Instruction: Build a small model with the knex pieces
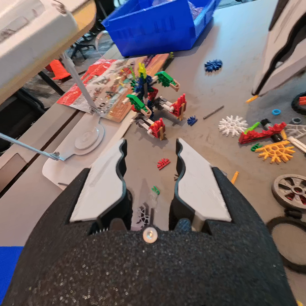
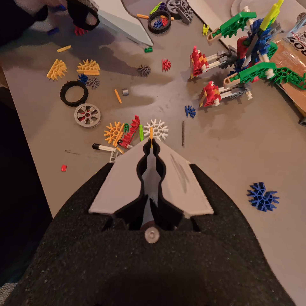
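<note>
left gripper (image 1: 151, 145) spread wide, grasping nothing, hovering over the grey table (image 1: 231, 54) just above a small red connector (image 1: 163, 164). ahead of it, a built toy figure (image 1: 149, 99) of red, green and blue pieces standing beside a printed sheet (image 1: 106, 86), with a blue bin (image 1: 157, 28) beyond. farther right, a white snowflake connector (image 2: 156, 129), with a red strip piece (image 2: 130, 132) to its left. right gripper (image 2: 151, 140) clenched on a short orange rod (image 2: 151, 135), tip poking out over the snowflake, possibly touching it. large blue connector (image 2: 263, 197) lying well apart at far right.
</note>
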Action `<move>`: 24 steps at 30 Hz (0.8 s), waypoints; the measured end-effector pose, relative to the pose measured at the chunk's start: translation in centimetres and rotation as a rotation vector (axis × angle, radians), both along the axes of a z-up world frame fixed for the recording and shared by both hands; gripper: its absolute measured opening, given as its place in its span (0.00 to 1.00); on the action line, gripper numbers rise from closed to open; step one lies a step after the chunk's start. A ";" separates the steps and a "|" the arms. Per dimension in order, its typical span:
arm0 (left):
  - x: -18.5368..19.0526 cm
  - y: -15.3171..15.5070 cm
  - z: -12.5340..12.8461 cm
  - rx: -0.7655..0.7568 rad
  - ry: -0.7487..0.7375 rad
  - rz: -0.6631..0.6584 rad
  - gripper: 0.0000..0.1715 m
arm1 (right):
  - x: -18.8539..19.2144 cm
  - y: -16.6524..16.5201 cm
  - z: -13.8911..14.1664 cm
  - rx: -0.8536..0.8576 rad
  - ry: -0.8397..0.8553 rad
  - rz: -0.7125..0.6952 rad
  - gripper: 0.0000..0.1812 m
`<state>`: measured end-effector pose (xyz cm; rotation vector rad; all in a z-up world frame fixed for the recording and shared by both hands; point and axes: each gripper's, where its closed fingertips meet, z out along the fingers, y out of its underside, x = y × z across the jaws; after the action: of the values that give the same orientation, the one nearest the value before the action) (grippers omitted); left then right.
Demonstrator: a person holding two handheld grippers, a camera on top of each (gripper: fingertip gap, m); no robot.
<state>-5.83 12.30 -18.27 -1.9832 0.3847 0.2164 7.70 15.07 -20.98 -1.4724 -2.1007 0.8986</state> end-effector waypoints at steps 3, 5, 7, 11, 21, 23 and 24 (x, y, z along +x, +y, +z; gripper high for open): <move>1.2 -0.7 -1.2 -0.080 0.014 -0.080 0.32 | 0.9 0.5 -0.7 0.022 -0.030 -0.028 0.01; 1.7 -1.1 -1.9 -0.114 0.038 -0.112 0.32 | 1.6 1.7 -1.8 0.064 -0.072 -0.069 0.01; 2.4 -1.3 -2.4 -0.145 0.030 -0.147 0.31 | 2.2 2.5 -3.0 0.086 -0.113 -0.098 0.01; 3.6 -1.7 -3.8 -0.211 0.033 -0.199 0.31 | 2.5 2.1 -3.6 0.068 -0.122 -0.090 0.01; 3.9 -1.8 -4.8 -0.253 0.030 -0.209 0.26 | 2.5 1.7 -3.1 0.053 -0.098 -0.086 0.06; 3.9 -1.7 -4.8 -0.252 0.031 -0.204 0.27 | 2.3 1.3 -2.5 0.049 -0.076 -0.075 0.07; 3.9 -1.7 -4.8 -0.252 0.030 -0.204 0.27 | 2.2 0.8 -2.1 0.040 -0.063 -0.064 0.07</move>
<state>-1.93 10.61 -23.11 -2.1706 0.6566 0.0707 9.91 15.85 -23.08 -1.5572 -2.0912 0.7915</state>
